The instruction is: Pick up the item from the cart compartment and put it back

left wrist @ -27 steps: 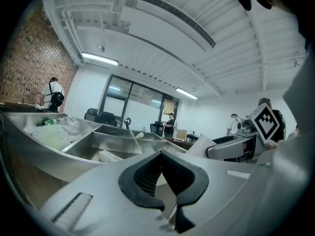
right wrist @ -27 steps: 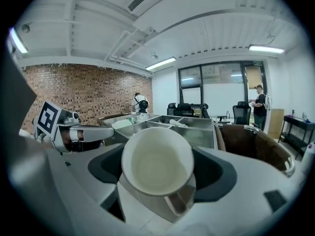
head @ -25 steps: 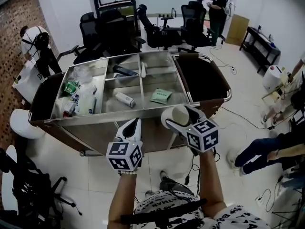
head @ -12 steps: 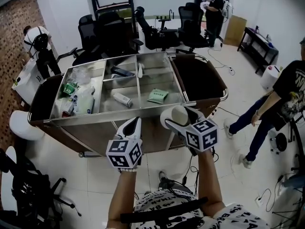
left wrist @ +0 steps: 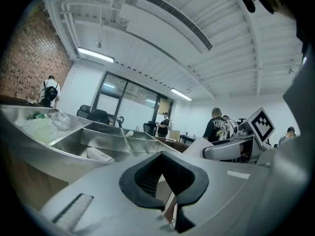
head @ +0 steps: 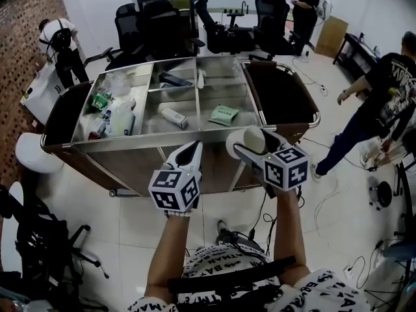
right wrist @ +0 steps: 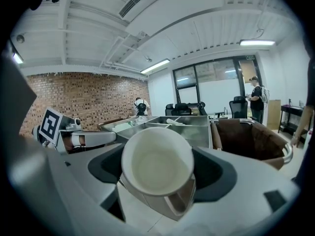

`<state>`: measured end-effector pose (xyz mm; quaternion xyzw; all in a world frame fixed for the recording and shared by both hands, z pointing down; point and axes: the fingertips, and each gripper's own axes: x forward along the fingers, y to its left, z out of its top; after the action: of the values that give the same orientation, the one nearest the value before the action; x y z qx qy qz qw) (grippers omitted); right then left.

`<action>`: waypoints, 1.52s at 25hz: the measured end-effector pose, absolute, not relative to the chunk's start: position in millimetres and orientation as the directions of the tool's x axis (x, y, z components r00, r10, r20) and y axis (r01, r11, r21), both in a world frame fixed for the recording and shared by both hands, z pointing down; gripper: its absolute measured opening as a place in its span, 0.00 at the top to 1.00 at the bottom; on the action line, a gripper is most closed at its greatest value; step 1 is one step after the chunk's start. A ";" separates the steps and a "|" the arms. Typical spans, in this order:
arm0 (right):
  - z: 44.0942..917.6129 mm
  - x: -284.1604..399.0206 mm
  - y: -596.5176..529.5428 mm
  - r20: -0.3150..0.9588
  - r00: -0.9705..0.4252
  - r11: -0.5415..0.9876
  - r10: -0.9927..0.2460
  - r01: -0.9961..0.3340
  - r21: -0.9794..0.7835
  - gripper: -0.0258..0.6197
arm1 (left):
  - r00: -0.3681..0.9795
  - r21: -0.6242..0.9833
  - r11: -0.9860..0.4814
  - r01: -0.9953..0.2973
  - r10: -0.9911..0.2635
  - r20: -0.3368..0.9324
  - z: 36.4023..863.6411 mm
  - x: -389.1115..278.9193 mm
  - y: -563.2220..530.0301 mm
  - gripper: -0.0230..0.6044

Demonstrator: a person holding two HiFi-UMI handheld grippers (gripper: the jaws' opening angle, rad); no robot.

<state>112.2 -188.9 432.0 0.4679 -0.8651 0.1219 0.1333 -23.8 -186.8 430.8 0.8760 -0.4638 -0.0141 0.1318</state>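
One cup point(head: 243, 138) in right gripper point(head: 253, 147), short of cart rim point(head: 130, 140).

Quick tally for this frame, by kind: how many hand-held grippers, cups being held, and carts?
hand-held grippers: 2 (left hand-held gripper, right hand-held gripper)
white cup, held by the right one: 1
steel cart: 1
total: 4

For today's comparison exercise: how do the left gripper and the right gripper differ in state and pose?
The right gripper grips a white paper cup; the left gripper holds nothing. The right gripper's jaws stand wide around the cup; the left gripper's are together. Both carry marker cubes and sit short of the cart.
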 end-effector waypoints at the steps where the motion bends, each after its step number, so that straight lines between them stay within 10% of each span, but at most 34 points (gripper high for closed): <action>1: 431.9 112.3 -188.8 0.346 -0.526 0.532 -0.777 -0.842 -0.086 0.30 | 0.571 0.254 -0.535 -0.806 -0.815 0.096 429.9 -23.3 -186.7 0.98; 38: 449.7 96.7 -189.3 0.366 -0.546 0.536 -0.753 -0.833 -0.140 0.30 | 0.581 0.286 -0.535 -0.795 -0.807 0.108 441.3 -31.9 -183.4 0.97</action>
<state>96.7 -189.3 449.7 0.4576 -0.8663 0.1507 0.1319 -31.9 -183.4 441.3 0.8757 -0.4573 -0.0185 0.1535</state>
